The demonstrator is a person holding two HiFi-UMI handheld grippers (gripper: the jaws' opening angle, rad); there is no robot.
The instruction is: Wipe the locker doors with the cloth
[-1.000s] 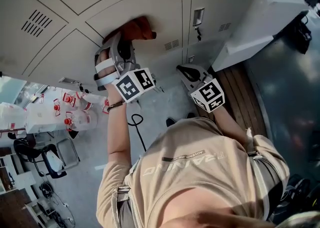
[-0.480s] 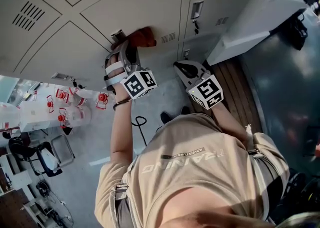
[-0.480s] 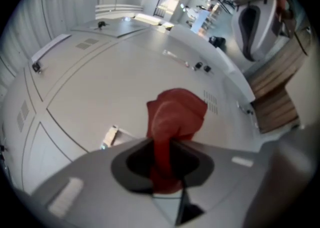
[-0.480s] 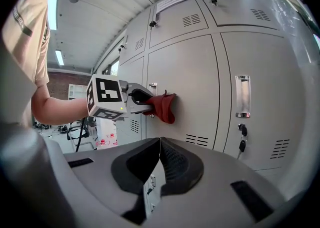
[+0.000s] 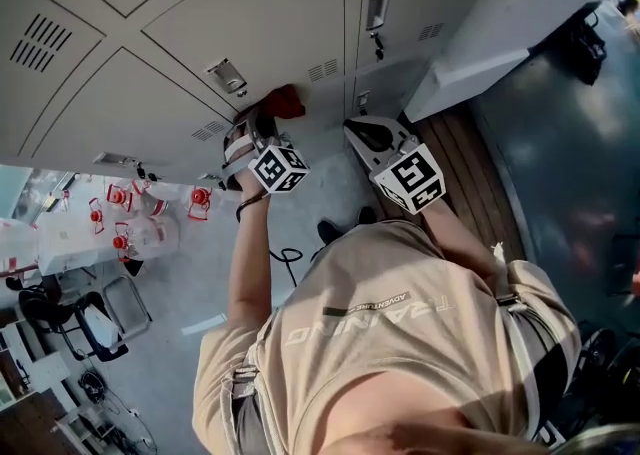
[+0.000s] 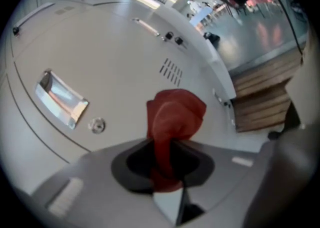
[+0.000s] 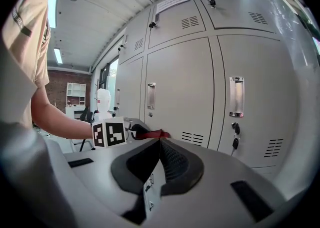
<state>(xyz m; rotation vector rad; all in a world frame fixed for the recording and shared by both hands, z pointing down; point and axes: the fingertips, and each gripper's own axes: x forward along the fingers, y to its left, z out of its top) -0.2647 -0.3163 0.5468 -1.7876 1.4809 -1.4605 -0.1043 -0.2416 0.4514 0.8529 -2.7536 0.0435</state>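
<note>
My left gripper (image 5: 263, 123) is shut on a red cloth (image 5: 283, 101) and presses it against a beige locker door (image 5: 250, 23), low down between the metal handle (image 5: 228, 75) and the vent slots (image 5: 322, 70). In the left gripper view the cloth (image 6: 175, 114) bunches out of the shut gripper (image 6: 166, 144) against the door (image 6: 115, 61), right of the handle (image 6: 61, 99). My right gripper (image 5: 358, 129) hangs just right of it, off the lockers. Its jaws meet with nothing between them (image 7: 161, 143). The right gripper view also shows the cloth (image 7: 150, 134).
More locker doors (image 7: 260, 81) with handles (image 7: 236, 95) and hanging keys (image 7: 234, 137) stand to the right. A white block (image 5: 500, 23) sits on a wooden platform (image 5: 470, 163) beside the lockers. Red-capped bottles (image 5: 130, 213) and a chair (image 5: 90, 323) stand on the floor at left.
The left gripper has slid the red cloth down the locker door, from its middle to below the handle. The right gripper has hardly moved.
</note>
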